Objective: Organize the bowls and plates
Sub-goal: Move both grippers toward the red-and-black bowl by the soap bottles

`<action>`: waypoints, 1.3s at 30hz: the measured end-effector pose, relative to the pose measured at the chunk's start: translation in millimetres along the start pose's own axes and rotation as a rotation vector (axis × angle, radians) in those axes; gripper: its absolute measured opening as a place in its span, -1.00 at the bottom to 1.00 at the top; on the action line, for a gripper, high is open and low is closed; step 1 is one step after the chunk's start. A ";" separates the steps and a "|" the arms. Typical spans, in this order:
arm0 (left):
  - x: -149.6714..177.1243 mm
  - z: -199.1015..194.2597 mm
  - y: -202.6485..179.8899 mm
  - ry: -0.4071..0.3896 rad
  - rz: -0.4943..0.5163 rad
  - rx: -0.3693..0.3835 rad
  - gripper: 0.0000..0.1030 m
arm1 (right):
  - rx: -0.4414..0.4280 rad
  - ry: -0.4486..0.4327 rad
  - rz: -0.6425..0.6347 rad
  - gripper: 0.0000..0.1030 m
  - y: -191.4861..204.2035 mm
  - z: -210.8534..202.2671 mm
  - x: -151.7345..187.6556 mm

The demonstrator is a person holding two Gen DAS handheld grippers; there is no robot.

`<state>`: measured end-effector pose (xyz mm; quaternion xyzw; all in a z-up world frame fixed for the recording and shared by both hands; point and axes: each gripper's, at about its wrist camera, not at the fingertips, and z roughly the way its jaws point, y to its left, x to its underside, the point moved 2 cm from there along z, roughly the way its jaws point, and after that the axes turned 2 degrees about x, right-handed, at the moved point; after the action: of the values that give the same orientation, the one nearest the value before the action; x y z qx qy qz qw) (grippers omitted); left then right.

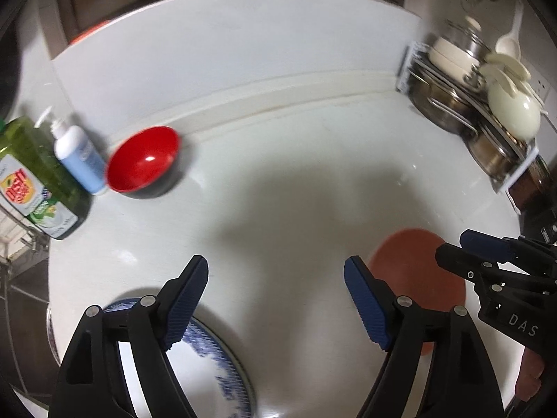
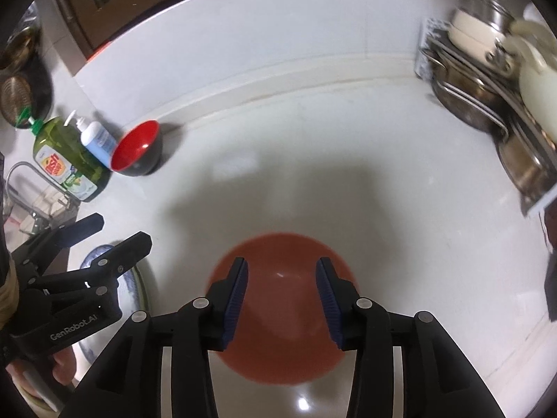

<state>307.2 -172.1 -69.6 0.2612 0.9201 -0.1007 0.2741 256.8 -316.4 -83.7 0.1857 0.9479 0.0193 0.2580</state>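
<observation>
A red bowl with a black outside (image 1: pixel 142 163) (image 2: pixel 137 148) stands tilted at the back left of the white counter (image 1: pixel 278 181). Low on the left lies a blue-and-white plate (image 1: pixel 216 358) (image 2: pixel 134 278), partly hidden under my left gripper (image 1: pixel 276 278) (image 2: pixel 122 231), which is open and holds nothing. A flat red-brown plate (image 1: pixel 410 271) (image 2: pixel 282 313) lies on the counter to the right. My right gripper (image 2: pixel 282 271) (image 1: pixel 452 245) hovers over that plate, open, with nothing between its fingers.
A green dish soap bottle (image 1: pixel 34 181) and a blue-white pump bottle (image 1: pixel 80 160) stand beside the bowl. A rack of steel pots and cream ware (image 1: pixel 487 104) fills the back right. The sink and faucet (image 2: pixel 21 188) lie at the far left. A raised ledge (image 1: pixel 278 87) runs along the wall.
</observation>
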 end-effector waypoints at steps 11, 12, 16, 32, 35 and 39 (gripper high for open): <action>-11.0 -18.3 65.5 -0.059 -0.062 -0.090 0.69 | -0.059 -0.048 -0.060 -0.04 58.0 6.5 -32.2; -12.9 -20.9 73.0 -0.067 -0.068 -0.105 0.69 | -0.063 -0.053 -0.071 -0.04 64.8 7.5 -36.7; -19.7 -28.3 94.2 -0.088 -0.083 -0.138 0.69 | -0.087 -0.068 -0.099 -0.04 84.8 10.2 -52.8; -48.3 -8.3 169.4 -0.084 -0.150 -0.272 0.73 | -0.137 -0.059 -0.189 -0.04 151.8 46.7 -117.8; -50.2 3.9 180.6 -0.065 -0.167 -0.281 0.73 | -0.130 -0.053 -0.206 -0.04 160.5 60.2 -126.8; -53.5 22.7 195.1 -0.044 -0.185 -0.296 0.72 | -0.143 -0.024 -0.213 -0.04 171.8 80.5 -136.3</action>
<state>460.2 -37.7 -66.9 0.1300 0.9388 0.0052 0.3190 464.3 -210.7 -65.0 0.0654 0.9553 0.0570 0.2825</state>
